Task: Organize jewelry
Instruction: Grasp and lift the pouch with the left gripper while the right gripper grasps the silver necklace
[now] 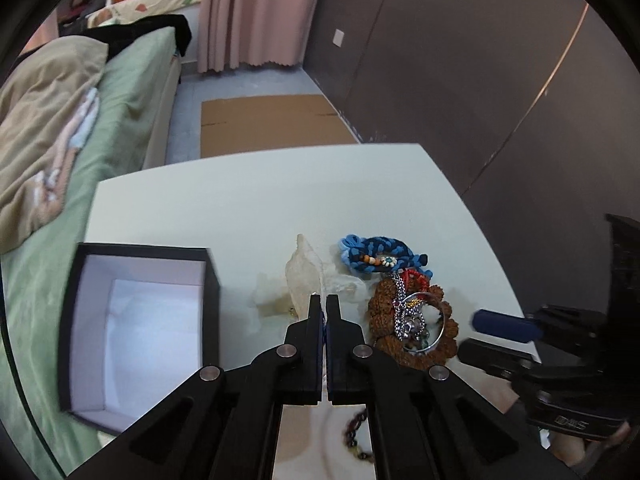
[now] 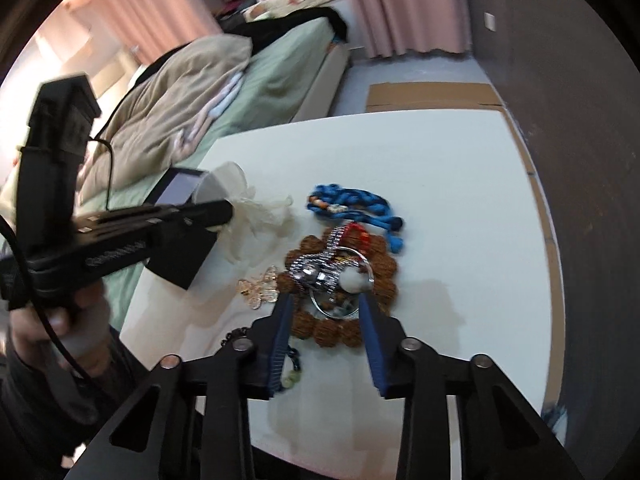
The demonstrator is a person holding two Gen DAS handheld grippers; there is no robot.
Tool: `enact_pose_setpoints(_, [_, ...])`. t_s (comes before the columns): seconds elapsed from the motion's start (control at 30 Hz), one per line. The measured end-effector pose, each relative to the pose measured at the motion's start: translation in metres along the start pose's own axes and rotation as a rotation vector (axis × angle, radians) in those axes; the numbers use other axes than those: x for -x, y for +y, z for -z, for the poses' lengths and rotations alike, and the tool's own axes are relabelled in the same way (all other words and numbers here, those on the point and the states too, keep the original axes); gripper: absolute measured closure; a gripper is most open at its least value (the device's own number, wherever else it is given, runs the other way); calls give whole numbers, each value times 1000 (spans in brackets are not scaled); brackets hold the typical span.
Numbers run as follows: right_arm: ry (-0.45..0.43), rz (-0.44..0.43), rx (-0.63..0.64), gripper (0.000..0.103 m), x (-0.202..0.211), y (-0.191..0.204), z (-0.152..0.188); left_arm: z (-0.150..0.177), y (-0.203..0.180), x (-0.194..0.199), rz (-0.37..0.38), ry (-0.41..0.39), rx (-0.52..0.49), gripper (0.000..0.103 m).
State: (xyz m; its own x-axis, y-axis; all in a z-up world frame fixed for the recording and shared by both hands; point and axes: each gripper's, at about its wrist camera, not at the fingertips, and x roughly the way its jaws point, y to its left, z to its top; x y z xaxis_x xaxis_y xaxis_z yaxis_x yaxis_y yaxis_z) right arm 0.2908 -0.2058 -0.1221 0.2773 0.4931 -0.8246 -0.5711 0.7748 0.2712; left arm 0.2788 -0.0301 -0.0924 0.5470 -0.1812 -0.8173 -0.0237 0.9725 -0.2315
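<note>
Above the jewelry pile (image 2: 340, 276), right hand-held gripper (image 2: 326, 302) spread; left hand-held gripper (image 1: 324, 300) pinching a clear bag (image 1: 306, 276)

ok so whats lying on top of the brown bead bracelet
A silver chain, a metal ring and a white ball lie across the brown bead bracelet. Anything beneath them is hidden.

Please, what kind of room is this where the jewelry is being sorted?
Most likely a bedroom at home: a bed with green sheet and rumpled beige blanket stands beside the white table, and pink curtains hang at the far end.
</note>
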Motion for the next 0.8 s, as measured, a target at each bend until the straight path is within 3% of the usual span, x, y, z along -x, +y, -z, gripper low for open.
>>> enact_pose_setpoints(0.1, [31, 9, 56, 77, -9, 8, -5, 1, 7, 14, 5, -23, 18, 103])
enact_pose_setpoints(0.8, [235, 177, 475, 77, -57, 37, -26, 27, 55, 80, -11, -137, 98, 103])
